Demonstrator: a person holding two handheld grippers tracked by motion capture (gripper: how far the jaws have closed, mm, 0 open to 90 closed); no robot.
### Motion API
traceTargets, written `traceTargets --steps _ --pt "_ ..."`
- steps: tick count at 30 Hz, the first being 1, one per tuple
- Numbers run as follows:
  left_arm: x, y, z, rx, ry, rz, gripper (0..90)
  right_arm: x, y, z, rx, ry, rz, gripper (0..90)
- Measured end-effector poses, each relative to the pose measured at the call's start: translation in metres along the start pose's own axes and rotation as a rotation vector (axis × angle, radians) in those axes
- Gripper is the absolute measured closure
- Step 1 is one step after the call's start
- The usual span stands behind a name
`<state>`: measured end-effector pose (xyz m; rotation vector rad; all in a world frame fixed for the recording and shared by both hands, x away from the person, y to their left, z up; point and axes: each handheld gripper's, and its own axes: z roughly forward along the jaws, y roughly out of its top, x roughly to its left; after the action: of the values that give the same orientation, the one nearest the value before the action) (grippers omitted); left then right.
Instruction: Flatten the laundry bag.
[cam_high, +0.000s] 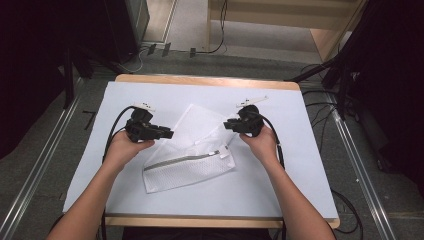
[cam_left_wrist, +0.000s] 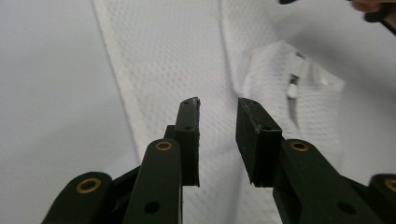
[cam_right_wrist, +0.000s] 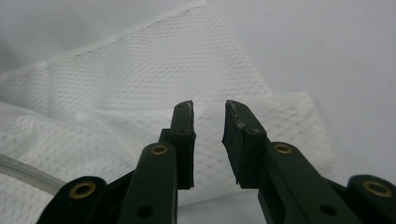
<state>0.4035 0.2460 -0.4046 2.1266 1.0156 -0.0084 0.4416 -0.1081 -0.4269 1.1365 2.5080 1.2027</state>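
The mesh bag (cam_high: 192, 152) lies folded mid-table between both hands, so each can reach a side. The left gripper (cam_high: 167, 133) and right gripper (cam_high: 227, 125) hover with jaws apart, holding nothing.

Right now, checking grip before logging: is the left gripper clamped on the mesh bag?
No, the left gripper has open jaws above the mesh bag.

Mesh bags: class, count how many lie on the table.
2. One zipped mesh bag lies nearest the person, between the hands. A second mesh bag lies beyond it, partly under it, between the left gripper and right gripper. More could be hidden underneath.
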Motion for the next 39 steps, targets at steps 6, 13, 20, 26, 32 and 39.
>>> traceTargets --steps 6,13,20,26,32,39 --pt "0.028 0.006 0.021 0.02 0.033 -0.062 69.6 0.012 -0.002 0.003 0.011 0.021 -0.024 73.4" --pt "0.041 0.002 0.037 0.042 0.05 -0.081 64.7 0.027 -0.006 0.012 0.046 0.046 -0.048 70.4" --pt "0.042 0.001 0.049 0.067 0.058 -0.072 61.4 0.038 -0.009 0.022 0.066 0.071 -0.066 64.9" --pt "0.041 0.0 0.049 0.064 0.063 -0.077 62.8 0.044 -0.012 0.033 0.099 0.08 -0.087 63.1" --pt "0.037 0.0 0.052 0.072 0.077 -0.063 71.0 0.05 -0.015 0.041 0.128 0.079 -0.108 64.5" --pt "0.034 0.001 0.054 0.099 0.081 -0.065 89.0 0.055 -0.017 0.045 0.16 0.066 -0.134 75.4"
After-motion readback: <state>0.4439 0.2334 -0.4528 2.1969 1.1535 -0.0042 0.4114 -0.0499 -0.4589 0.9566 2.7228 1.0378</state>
